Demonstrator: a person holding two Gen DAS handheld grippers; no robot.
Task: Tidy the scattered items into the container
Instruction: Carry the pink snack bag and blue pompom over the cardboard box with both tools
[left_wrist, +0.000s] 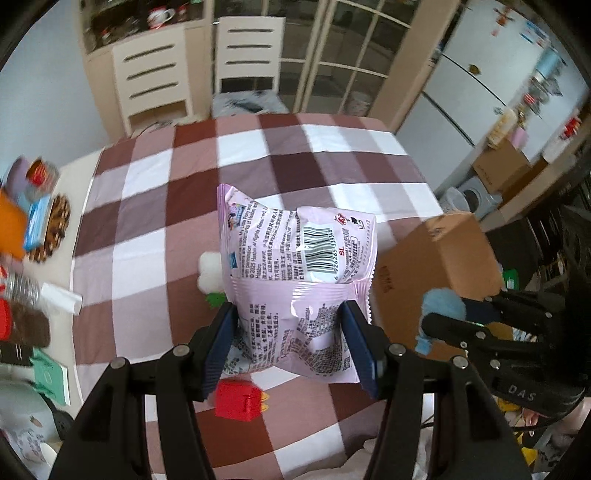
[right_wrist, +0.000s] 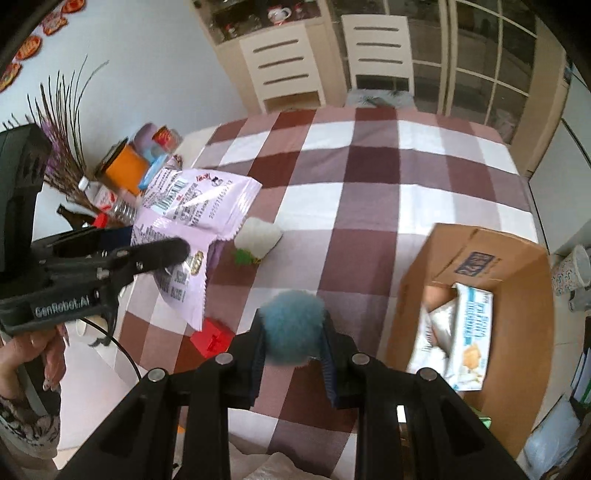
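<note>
While the pink snack packet (left_wrist: 299, 291) sits pinched between the blue pads of my left tool (left_wrist: 291, 343), it fills the centre of the left wrist view, lifted clear of the checked cloth on the bench (left_wrist: 155, 229), barcode side toward the lens. In the right wrist view the same packet (right_wrist: 192, 221) hangs at centre left, held out by the left tool (right_wrist: 162, 251).

My right tool (right_wrist: 293, 354) is clenched on a fluffy blue ball (right_wrist: 293, 332), which sits low in the middle of that frame; in the left wrist view the ball (left_wrist: 441, 306) shows at the right edge, just in front of the box.

The cardboard box (right_wrist: 476, 295) stands at the right of the right wrist frame, open on top, with a white and blue biscuit pack (right_wrist: 465, 339) lying inside. From the left wrist it appears as a brown block (left_wrist: 439, 262) right of the packet.

Loose on the cloth lie a small red block (left_wrist: 236, 400), just below the packet in the left wrist view, and a white plush toy with a green bit (right_wrist: 256, 240), just right of the packet in the right wrist view.

Jars, bottles and cartons (left_wrist: 33, 229) crowd the left edge of the bench, and two pale chairs (left_wrist: 247, 55) stand at the top of the frame.
</note>
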